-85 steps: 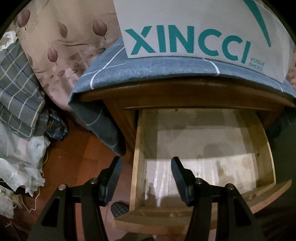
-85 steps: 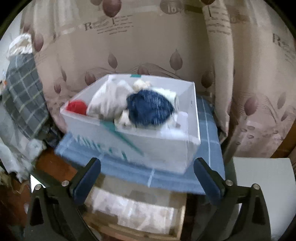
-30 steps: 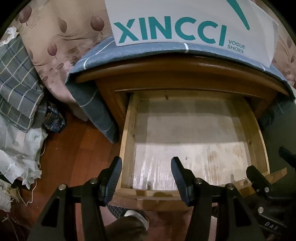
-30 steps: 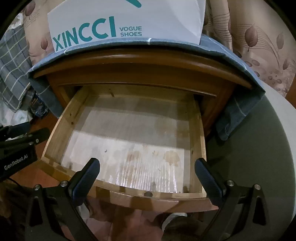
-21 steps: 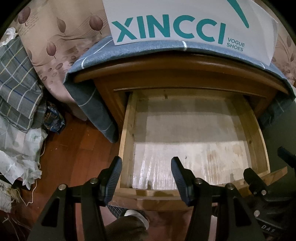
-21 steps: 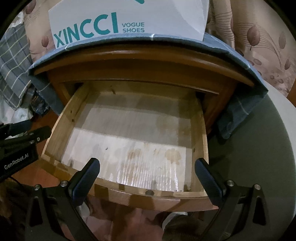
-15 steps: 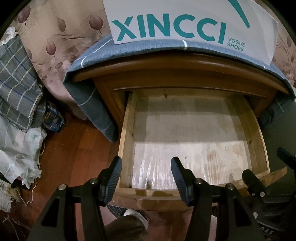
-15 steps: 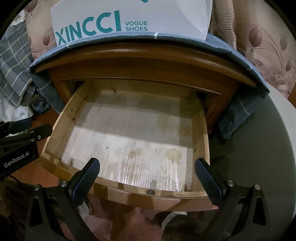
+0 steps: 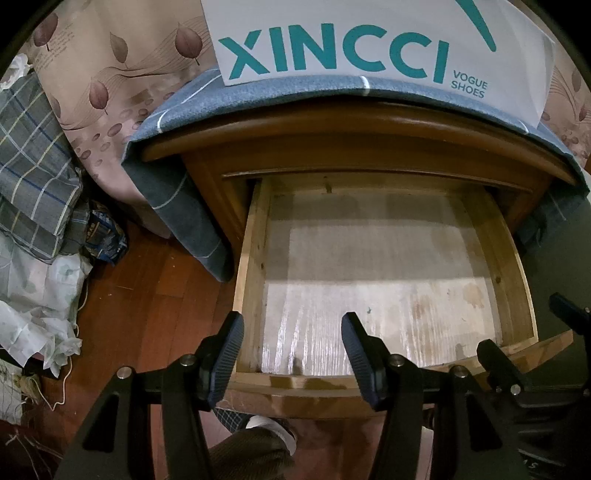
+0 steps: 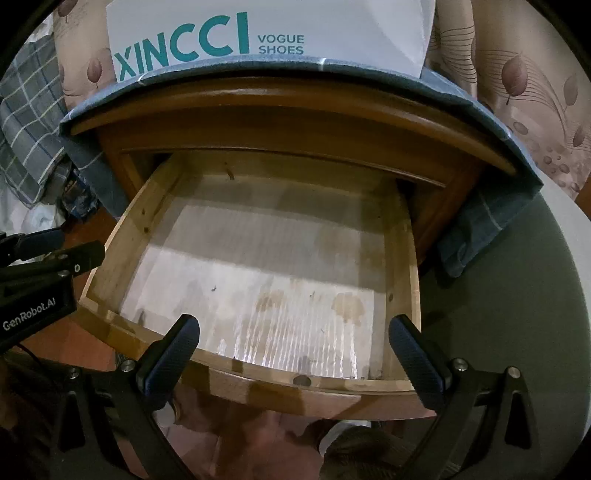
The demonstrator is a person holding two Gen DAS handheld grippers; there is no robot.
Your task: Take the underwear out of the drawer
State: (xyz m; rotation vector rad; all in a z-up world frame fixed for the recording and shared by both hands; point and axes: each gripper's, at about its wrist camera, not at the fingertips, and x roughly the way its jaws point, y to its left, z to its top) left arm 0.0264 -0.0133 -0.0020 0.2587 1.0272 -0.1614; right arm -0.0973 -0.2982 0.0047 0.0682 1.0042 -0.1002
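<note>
Now both tongs, left tongs (image 9: 291, 343) and right tongs (image 10: 293, 349), hover spread and empty over the open drawer (image 10: 129, 221), its bare liner showing no underwear, matching a second earlier, so removal looks done; the XINCCI shoebox (image 9: 369, 40) tops the nightstand.

both wrist views look steeply down, close above the open drawer (image 9: 384, 273) (image 10: 266, 266), left and right; both share it and the shoe box (image 9: 369, 44) (image 10: 273, 33).

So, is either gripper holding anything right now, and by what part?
Nothing is held. The left gripper and right gripper both hover with jaws open over the pulled-out wooden drawer, which shows only its bare lined bottom.
</note>
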